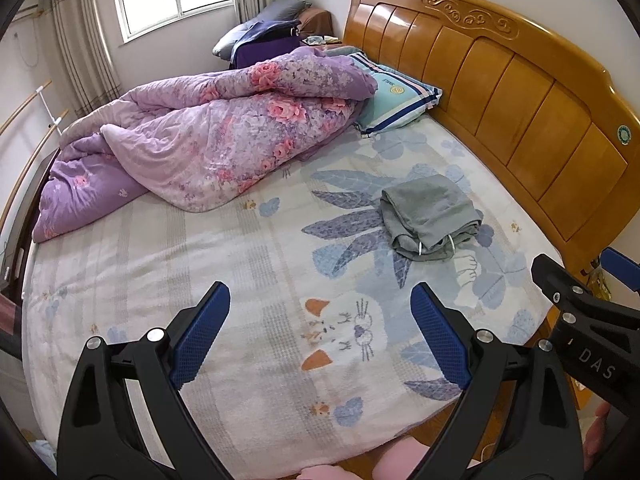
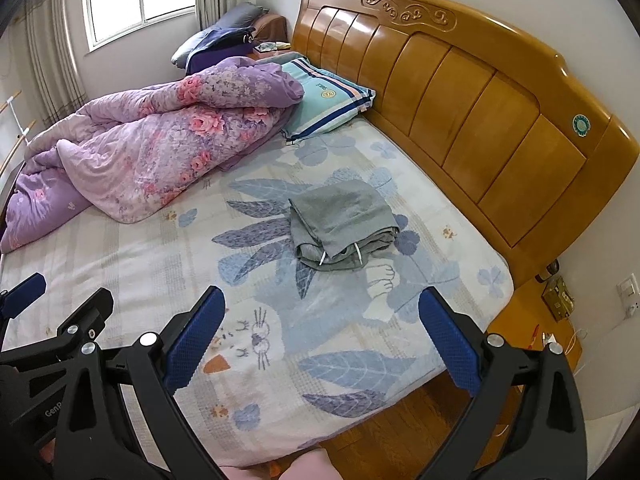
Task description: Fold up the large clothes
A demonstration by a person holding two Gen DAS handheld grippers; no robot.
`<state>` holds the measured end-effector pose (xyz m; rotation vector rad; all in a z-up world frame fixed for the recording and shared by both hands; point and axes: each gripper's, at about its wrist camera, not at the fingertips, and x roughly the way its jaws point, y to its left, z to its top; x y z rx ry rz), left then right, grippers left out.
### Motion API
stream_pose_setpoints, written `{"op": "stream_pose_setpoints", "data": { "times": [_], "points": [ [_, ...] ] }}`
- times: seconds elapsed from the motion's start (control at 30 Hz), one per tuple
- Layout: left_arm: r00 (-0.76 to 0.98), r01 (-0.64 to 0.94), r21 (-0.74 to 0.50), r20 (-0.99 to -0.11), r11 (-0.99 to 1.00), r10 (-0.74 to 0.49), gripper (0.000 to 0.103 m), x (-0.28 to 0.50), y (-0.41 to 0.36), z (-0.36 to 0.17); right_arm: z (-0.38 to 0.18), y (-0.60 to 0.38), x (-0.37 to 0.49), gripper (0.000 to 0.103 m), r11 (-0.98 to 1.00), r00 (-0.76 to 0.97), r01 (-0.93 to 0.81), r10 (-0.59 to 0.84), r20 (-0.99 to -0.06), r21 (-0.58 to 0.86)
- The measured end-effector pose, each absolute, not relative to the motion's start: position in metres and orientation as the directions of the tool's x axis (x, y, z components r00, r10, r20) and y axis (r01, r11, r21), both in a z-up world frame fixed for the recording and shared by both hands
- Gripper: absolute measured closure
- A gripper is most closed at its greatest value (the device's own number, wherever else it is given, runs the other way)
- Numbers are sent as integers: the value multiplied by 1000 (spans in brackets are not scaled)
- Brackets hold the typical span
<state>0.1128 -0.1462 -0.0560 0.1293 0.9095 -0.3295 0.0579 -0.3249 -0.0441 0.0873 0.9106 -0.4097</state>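
A grey garment with white drawstrings (image 1: pixel 430 216) lies folded in a compact bundle on the bed sheet (image 1: pixel 200 280), near the wooden headboard. It also shows in the right wrist view (image 2: pixel 342 230). My left gripper (image 1: pixel 320 312) is open and empty, held above the sheet's near part, well short of the garment. My right gripper (image 2: pixel 320 316) is open and empty, also above the near edge of the bed. The right gripper's body shows at the right edge of the left wrist view (image 1: pixel 580 312).
A crumpled purple floral quilt (image 1: pixel 208 140) fills the far left of the bed. A blue striped pillow (image 1: pixel 400 98) lies against the wooden headboard (image 1: pixel 520 100). A nightstand with small items (image 2: pixel 556 300) stands right of the bed. Wooden floor (image 2: pixel 400 432) shows below the bed's edge.
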Motion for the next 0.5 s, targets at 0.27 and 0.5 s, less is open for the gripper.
{"op": "stream_pose_setpoints", "data": {
  "times": [0.27, 0.5],
  "points": [
    [565, 341, -38, -790, 939, -237, 11, 116, -147, -57, -44, -325, 58, 9, 919, 545, 382, -308, -780, -96],
    [558, 357, -35, -793, 933, -244, 11, 119, -152, -57, -45, -330, 59, 9, 915, 542, 392, -315, -779, -96]
  ]
}}
